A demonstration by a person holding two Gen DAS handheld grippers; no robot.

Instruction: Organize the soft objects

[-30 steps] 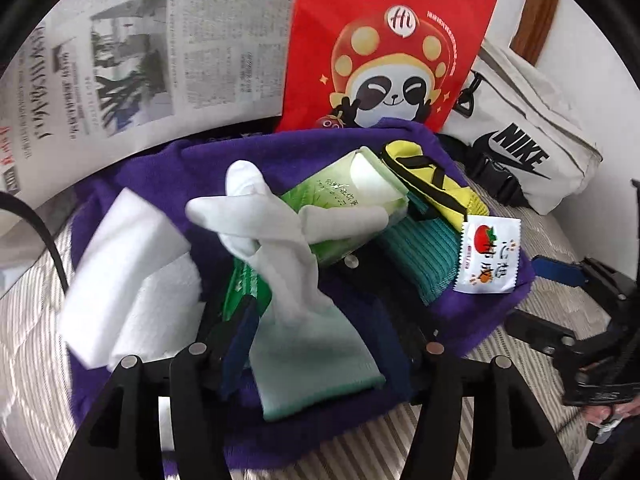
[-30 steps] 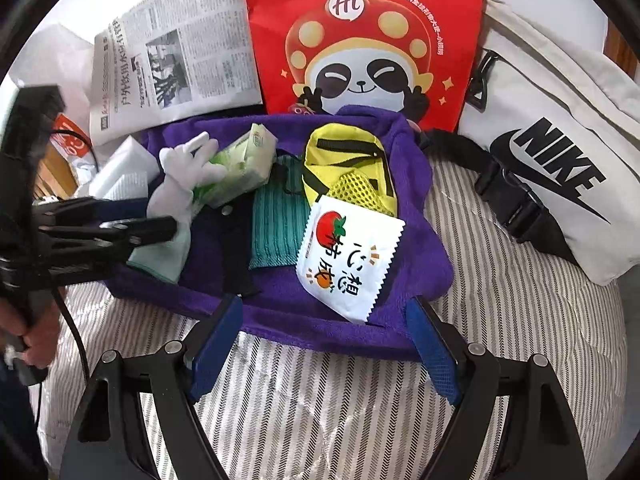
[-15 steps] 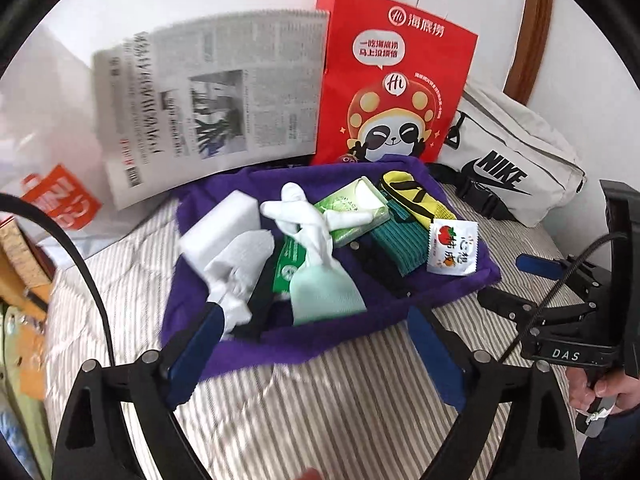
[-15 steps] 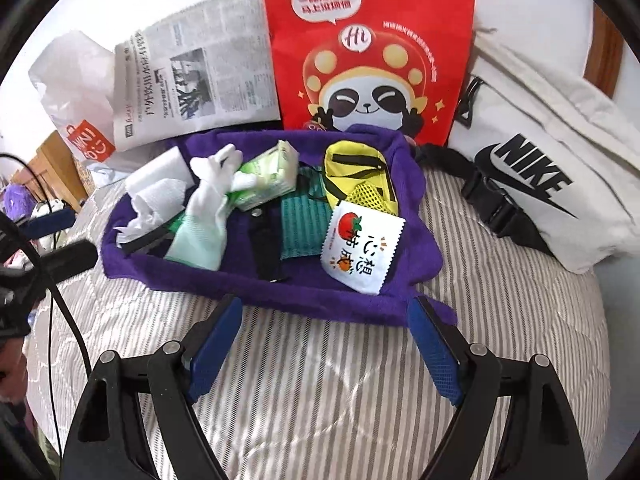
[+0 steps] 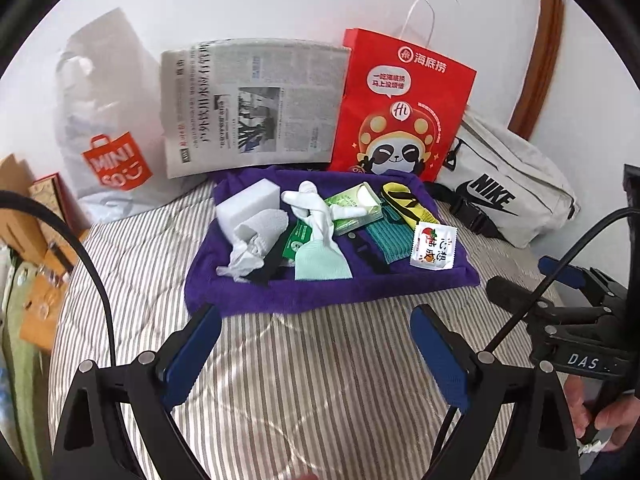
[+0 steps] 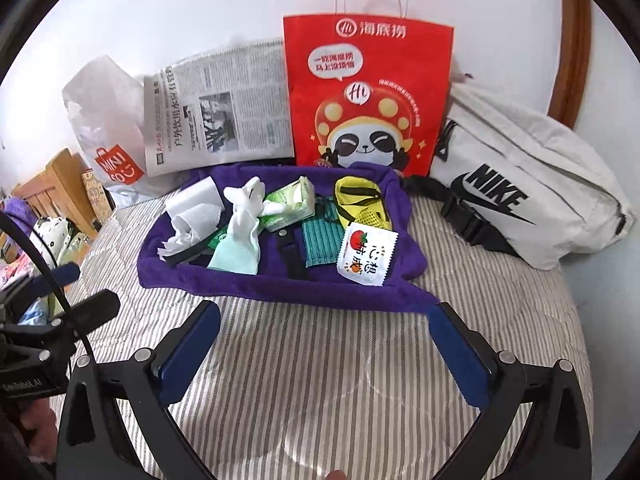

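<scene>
A purple towel (image 5: 320,296) was spread on the striped bed (image 5: 312,380), toward its head. On it a white sponge (image 5: 248,202), a knotted sock (image 5: 320,240), a tissue pack (image 5: 354,208) and a snack packet (image 5: 433,246) were heaped. The left gripper (image 5: 316,344) and right gripper (image 6: 326,340) were held over the bed's near edge, jaws wide and holding nothing.

Your right gripper (image 6: 320,336) hangs wide open and empty over the striped bedcover (image 6: 320,400), just short of the purple towel (image 6: 280,284). On the towel lie a white sock (image 6: 244,208), a tissue pack (image 6: 292,204), a yellow pouch (image 6: 360,200) and a tomato sachet (image 6: 366,258). Your left gripper (image 6: 76,288) shows at the left edge.
</scene>
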